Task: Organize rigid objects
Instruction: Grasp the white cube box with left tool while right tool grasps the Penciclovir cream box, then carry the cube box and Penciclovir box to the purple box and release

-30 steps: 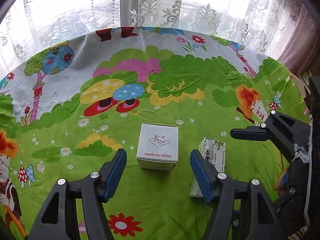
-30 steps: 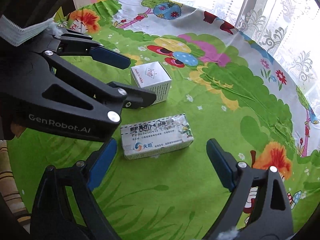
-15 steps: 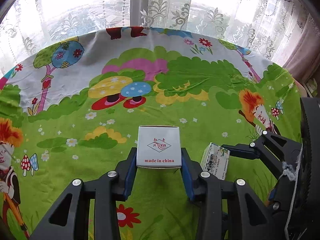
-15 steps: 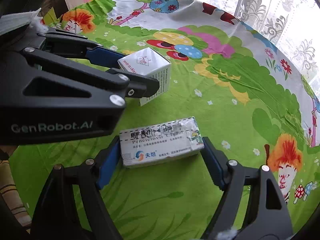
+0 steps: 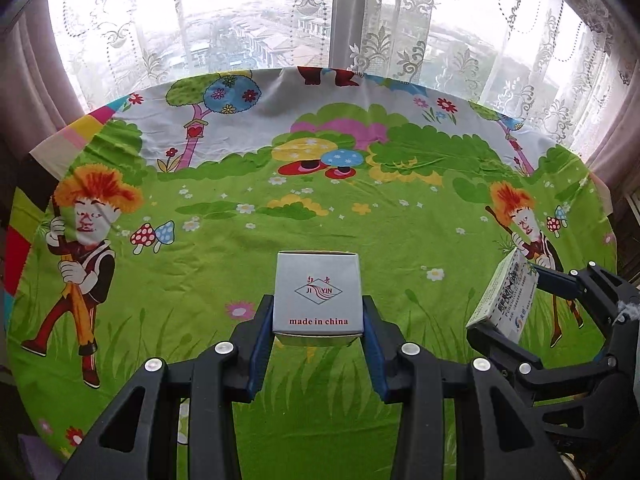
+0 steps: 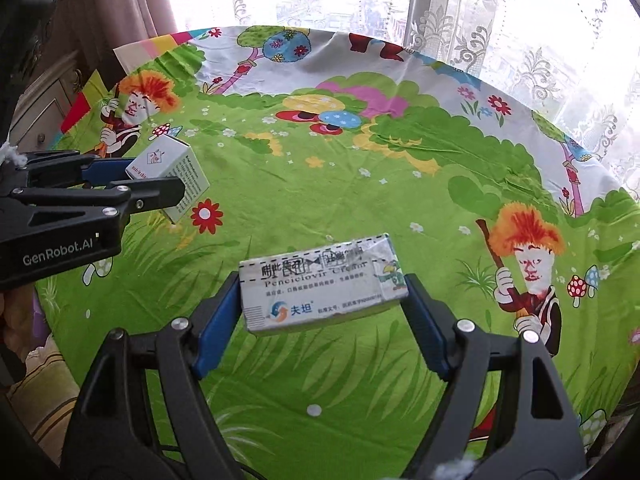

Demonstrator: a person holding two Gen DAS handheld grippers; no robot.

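Note:
My left gripper [image 5: 318, 320] is shut on a white cube box [image 5: 318, 292] marked "made in china" and holds it up above the table. The same box shows in the right wrist view [image 6: 170, 170], between the left gripper's fingers [image 6: 152, 196]. My right gripper [image 6: 322, 300] is shut on a long white medicine carton [image 6: 320, 286], held by its two ends above the table. In the left wrist view that carton [image 5: 506, 294] appears at the right, tilted, in the right gripper [image 5: 516, 304].
A round table with a bright green cartoon tablecloth [image 5: 320, 208] lies under both grippers. Lace curtains [image 5: 360, 12] and a window stand behind the far edge. A wooden cabinet [image 6: 44, 96] stands left of the table in the right wrist view.
Both grippers closed on their boxes and lifted them off the cloth. The two grippers have moved apart and higher, so more of the table shows.

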